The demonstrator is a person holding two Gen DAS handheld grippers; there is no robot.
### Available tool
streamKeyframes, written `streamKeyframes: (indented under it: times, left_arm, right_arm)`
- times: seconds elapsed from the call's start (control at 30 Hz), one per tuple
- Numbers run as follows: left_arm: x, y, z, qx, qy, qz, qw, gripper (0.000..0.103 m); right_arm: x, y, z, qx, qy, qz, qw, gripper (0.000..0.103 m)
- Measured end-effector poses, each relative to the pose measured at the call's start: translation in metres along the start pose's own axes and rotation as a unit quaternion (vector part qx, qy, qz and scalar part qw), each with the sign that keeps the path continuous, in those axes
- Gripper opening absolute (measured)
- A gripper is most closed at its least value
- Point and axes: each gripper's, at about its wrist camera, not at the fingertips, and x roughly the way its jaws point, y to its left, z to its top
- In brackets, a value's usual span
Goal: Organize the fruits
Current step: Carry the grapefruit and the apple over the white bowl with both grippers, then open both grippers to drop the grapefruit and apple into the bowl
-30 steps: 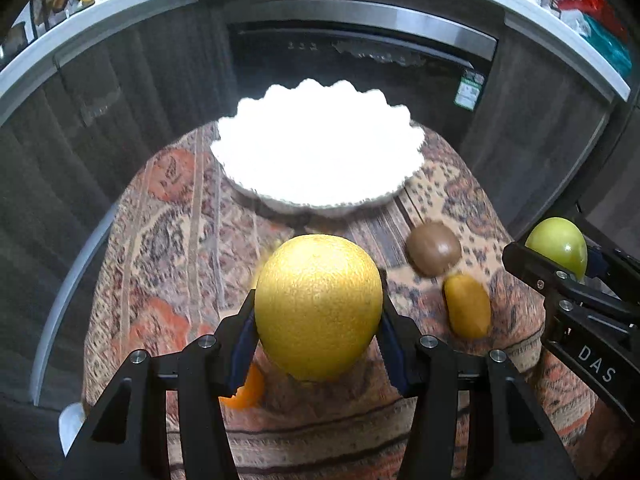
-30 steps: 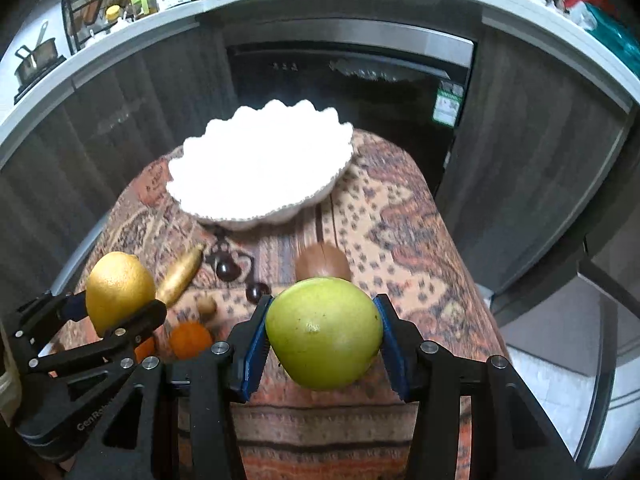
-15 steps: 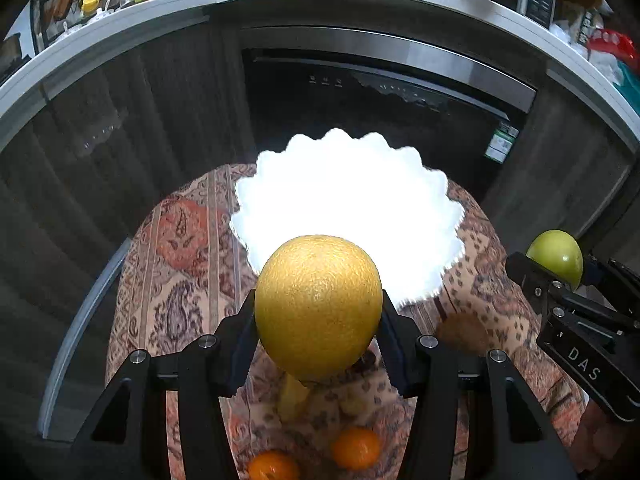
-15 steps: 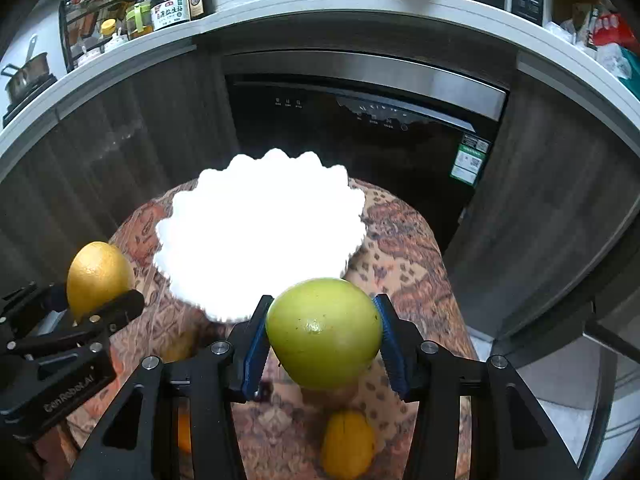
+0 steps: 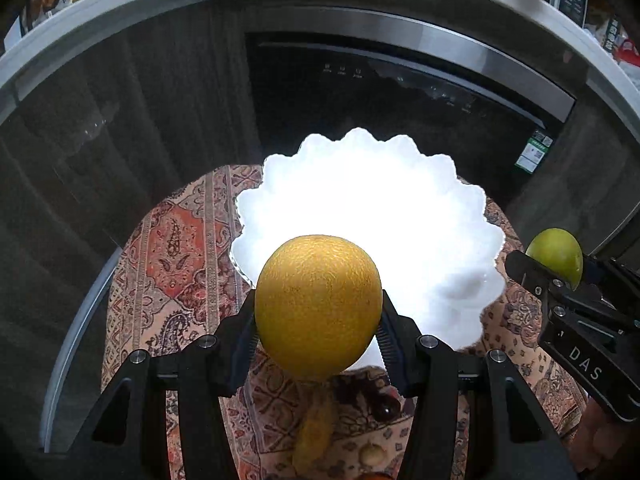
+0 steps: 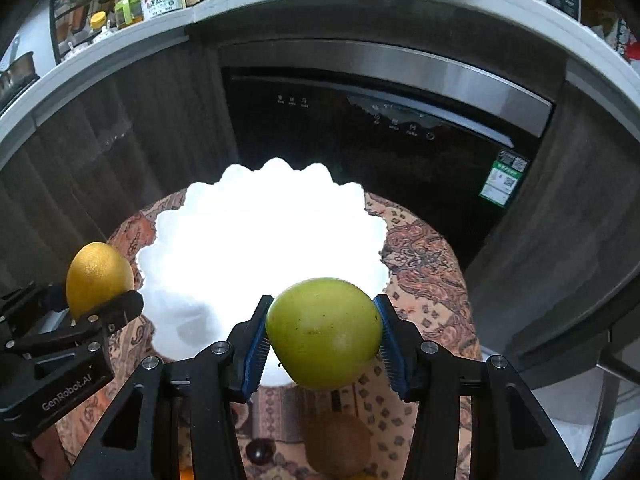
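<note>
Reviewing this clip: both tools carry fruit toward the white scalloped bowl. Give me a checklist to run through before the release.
1. Left tool grips the yellow citrus fruit on both sides: ok.
2. Right tool grips the green fruit on both sides: ok.
3. White scalloped bowl sits on the patterned cloth: ok.
4. Bowl interior free of other fruit: cannot tell, overexposed.
5. Tools apart from each other: ok.
6. Both fruits over the bowl: cannot tell; they overlap its near rim in their own views.

The white bowl [image 5: 460, 216] sat empty at the table's [image 5: 180, 248] far edge, with open air above it.
</note>
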Motion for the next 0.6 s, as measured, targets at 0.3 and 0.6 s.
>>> streamKeyframes:
  times: [0.3, 0.6]
  left_arm:
    - [0.027, 0.003, 0.004, -0.001, 0.022, -0.002, 0.9998, 0.053]
    - [0.043, 0.005, 0.001, 0.000, 0.044, 0.000, 0.9990, 0.055]
  right_arm:
    - [0.026, 0.004, 0.003, -0.003, 0.021, 0.010, 1.000, 0.050]
    - [0.045, 0.005, -0.001, -0.007, 0.044, 0.021, 0.999, 0.050]
